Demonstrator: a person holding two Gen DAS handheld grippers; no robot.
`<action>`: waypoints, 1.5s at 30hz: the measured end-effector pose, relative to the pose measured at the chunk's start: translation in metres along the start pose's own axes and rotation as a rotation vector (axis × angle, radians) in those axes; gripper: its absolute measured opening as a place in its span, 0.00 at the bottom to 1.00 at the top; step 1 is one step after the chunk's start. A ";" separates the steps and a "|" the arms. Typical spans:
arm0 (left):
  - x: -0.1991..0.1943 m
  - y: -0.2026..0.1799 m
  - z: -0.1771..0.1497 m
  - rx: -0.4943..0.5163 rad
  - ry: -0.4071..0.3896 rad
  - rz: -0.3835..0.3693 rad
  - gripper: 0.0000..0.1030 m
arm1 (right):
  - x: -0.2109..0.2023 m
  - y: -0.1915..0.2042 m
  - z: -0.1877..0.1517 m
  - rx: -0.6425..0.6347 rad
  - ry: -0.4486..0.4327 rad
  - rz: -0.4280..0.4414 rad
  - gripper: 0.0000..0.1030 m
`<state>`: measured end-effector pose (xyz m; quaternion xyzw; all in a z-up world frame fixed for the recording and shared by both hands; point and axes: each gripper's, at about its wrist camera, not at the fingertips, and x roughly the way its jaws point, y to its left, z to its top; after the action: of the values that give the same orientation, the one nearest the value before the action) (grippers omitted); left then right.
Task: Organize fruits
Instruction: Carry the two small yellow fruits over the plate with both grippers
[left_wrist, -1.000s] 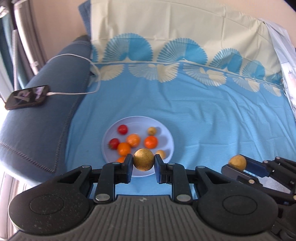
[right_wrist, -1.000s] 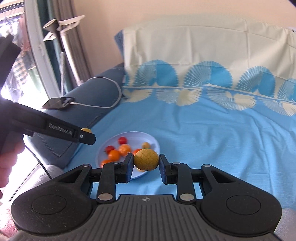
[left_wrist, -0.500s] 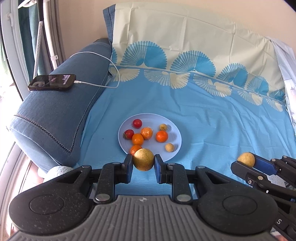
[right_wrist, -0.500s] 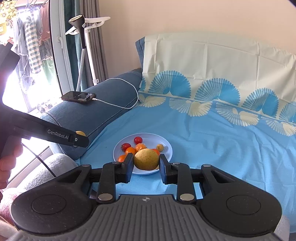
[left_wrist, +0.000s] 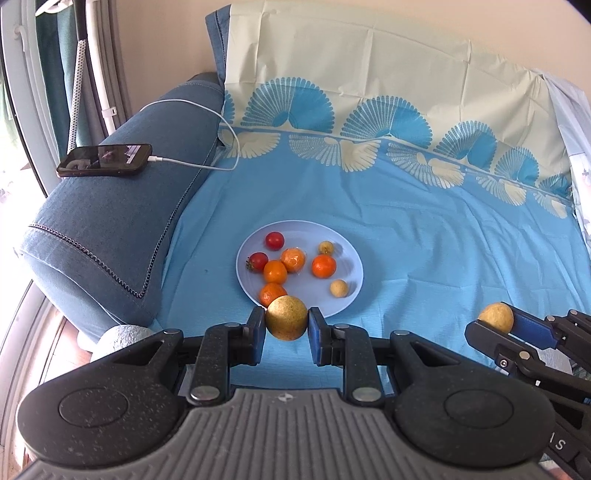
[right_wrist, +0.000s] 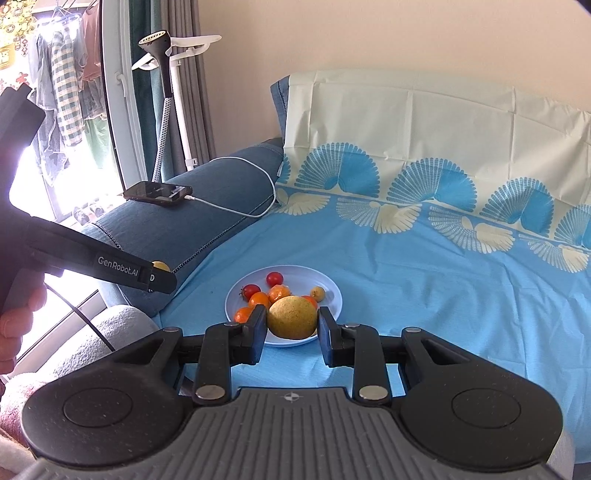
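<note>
- Up close, the left gripper (left_wrist: 286, 325) pinches a round yellow-brown fruit (left_wrist: 286, 322) between its two pads, above the near rim of a pale blue plate (left_wrist: 351, 266).
- Likewise, the right gripper (right_wrist: 291, 323) clamps a larger yellow fruit (right_wrist: 292, 316) over the same plate's near side.
- On the plate lie small oranges (left_wrist: 324, 266), two red tomatoes (left_wrist: 274, 240) and two little yellow fruits (left_wrist: 338, 288).
- The plate rests on a bright blue bedsheet (left_wrist: 424, 236).
- A phone (left_wrist: 104, 161) on a white cable (left_wrist: 225, 129) sits on the dark blue cushion (left_wrist: 110, 229) to the left.
</note>
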<state>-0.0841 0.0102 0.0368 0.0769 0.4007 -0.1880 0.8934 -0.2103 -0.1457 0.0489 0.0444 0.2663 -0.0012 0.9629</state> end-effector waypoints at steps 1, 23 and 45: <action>0.001 0.000 0.000 0.001 0.002 0.000 0.26 | 0.000 0.000 0.000 0.000 0.002 0.001 0.30; 0.026 0.003 0.004 -0.009 0.056 0.005 0.26 | 0.018 -0.003 0.003 0.010 0.050 0.000 0.30; 0.142 0.017 0.056 -0.022 0.178 0.043 0.26 | 0.140 -0.016 0.018 0.017 0.186 0.014 0.30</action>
<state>0.0478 -0.0294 -0.0322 0.0921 0.4787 -0.1569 0.8589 -0.0811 -0.1606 -0.0086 0.0545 0.3543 0.0076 0.9335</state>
